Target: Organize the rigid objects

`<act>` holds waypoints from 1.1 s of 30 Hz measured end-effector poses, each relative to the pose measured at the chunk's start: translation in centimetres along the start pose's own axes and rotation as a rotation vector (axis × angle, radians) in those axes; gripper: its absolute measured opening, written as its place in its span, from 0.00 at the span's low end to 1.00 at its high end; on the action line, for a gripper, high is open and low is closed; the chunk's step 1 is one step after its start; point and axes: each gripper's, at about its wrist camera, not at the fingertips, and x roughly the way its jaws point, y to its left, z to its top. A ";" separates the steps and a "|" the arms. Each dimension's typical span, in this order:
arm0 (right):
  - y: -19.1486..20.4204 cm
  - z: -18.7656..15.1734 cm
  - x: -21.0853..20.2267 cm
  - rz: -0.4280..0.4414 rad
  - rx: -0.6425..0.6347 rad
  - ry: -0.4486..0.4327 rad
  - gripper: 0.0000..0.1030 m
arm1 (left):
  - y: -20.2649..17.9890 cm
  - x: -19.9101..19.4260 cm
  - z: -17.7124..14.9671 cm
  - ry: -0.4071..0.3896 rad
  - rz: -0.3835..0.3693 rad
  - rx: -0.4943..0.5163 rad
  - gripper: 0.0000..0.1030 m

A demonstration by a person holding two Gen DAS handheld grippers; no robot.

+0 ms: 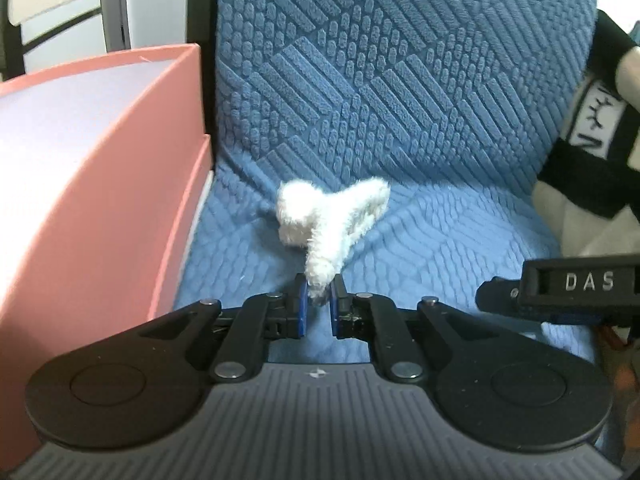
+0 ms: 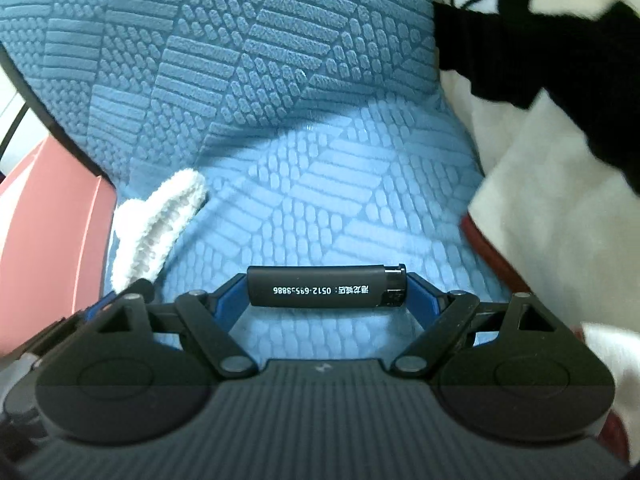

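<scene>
Fluffy white hair claw (image 1: 332, 220); matte black lighter (image 2: 326, 286) with white print.

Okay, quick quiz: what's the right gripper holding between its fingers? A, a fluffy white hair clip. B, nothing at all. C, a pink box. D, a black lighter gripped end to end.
D: in the right wrist view the black lighter spans crosswise in the right gripper, one end against each finger, while the fluffy white hair clip is pinched by the left gripper.
</scene>
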 end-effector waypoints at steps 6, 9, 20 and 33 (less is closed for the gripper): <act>-0.2 -2.2 -2.4 0.001 0.006 -0.028 0.83 | 0.4 -3.2 -1.7 0.010 -0.028 0.004 0.12; -0.3 -2.9 -3.7 -0.005 0.009 -0.039 0.83 | 0.3 -4.9 -2.8 0.017 -0.050 0.004 0.12; -0.5 -5.3 -7.0 -0.017 0.029 -0.087 0.83 | 0.1 -9.6 -6.7 0.069 -0.079 -0.006 0.12; -1.0 -8.5 -6.1 -0.076 0.002 -0.057 0.83 | -1.9 -10.7 -10.2 0.169 -0.118 0.001 0.13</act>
